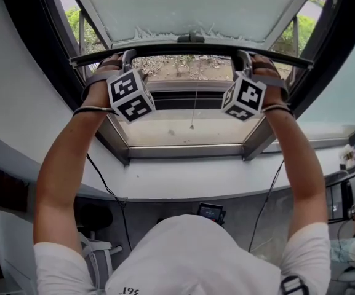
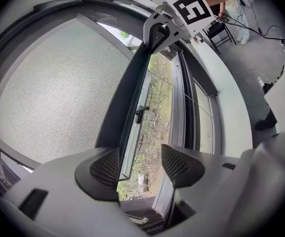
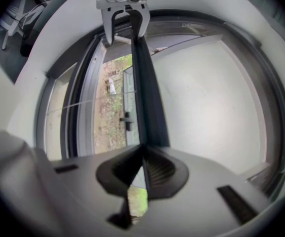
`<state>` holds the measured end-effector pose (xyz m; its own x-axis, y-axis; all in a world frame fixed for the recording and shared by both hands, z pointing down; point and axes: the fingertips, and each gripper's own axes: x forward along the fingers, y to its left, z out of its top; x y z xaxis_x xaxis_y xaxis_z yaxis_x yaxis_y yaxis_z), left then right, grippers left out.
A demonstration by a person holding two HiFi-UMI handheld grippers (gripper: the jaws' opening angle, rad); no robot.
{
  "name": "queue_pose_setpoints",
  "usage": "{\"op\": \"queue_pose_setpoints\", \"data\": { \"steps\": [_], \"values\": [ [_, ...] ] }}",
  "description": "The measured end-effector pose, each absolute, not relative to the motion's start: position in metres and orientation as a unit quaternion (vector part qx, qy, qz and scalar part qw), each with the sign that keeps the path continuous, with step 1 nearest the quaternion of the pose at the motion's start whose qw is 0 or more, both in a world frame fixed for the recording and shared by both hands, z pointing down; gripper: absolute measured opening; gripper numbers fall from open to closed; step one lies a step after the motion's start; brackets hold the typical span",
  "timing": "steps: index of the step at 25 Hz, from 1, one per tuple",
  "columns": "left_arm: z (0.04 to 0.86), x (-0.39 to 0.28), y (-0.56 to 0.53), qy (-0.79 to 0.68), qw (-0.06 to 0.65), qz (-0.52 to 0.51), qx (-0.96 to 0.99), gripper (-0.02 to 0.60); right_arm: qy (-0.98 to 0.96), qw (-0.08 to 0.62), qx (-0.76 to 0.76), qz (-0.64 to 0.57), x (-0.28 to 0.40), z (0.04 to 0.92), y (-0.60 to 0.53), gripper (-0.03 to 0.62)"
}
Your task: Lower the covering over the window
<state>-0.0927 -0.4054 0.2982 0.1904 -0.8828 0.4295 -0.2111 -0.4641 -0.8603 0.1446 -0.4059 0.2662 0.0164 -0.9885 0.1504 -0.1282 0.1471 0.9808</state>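
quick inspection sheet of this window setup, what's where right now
surface: white window sill, nothing seen resting on it
job's things: roller blind partly lowered; its dark bottom bar runs level across the upper window
clutter: nothing seen
grippers: left gripper has jaws apart, with the bar lying against one pad; right gripper is clamped on the bar
cables: black cables hang below the sill; a thin pull cord dangles in the window opening
surroundings: ground and greenery outside; another person at the far right edge
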Motion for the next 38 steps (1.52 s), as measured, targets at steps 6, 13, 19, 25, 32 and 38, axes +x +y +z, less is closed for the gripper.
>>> {"op": "queue_pose_setpoints", "data": {
  "steps": [6, 13, 19, 25, 32, 38],
  "values": [
    [0.302, -0.093, -0.406, 0.392, 0.334, -0.506, -0.692, 0.259, -0.553, 0.519, 0.497, -0.421, 0.145, 0.27, -0.407, 0.041],
    [0.322, -0.093, -0.399, 0.378, 0.323, -0.52, -0.695, 0.259, -0.563, 0.535, 0.482, -0.405, 0.145, 0.293, -0.403, 0.041],
    [0.347, -0.093, -0.397, 0.365, 0.305, -0.535, -0.698, 0.259, -0.567, 0.547, 0.473, -0.396, 0.146, 0.315, -0.403, 0.041],
    [0.355, -0.093, -0.398, 0.36, 0.297, -0.54, -0.7, 0.259, -0.57, 0.551, 0.471, -0.387, 0.146, 0.323, -0.405, 0.041],
    [0.363, -0.093, -0.395, 0.352, 0.291, -0.551, -0.699, 0.259, -0.575, 0.555, 0.466, -0.378, 0.146, 0.332, -0.402, 0.041],
    [0.37, -0.094, -0.395, 0.349, 0.29, -0.556, -0.696, 0.259, -0.579, 0.561, 0.463, -0.37, 0.146, 0.339, -0.402, 0.041]
  ]
}}
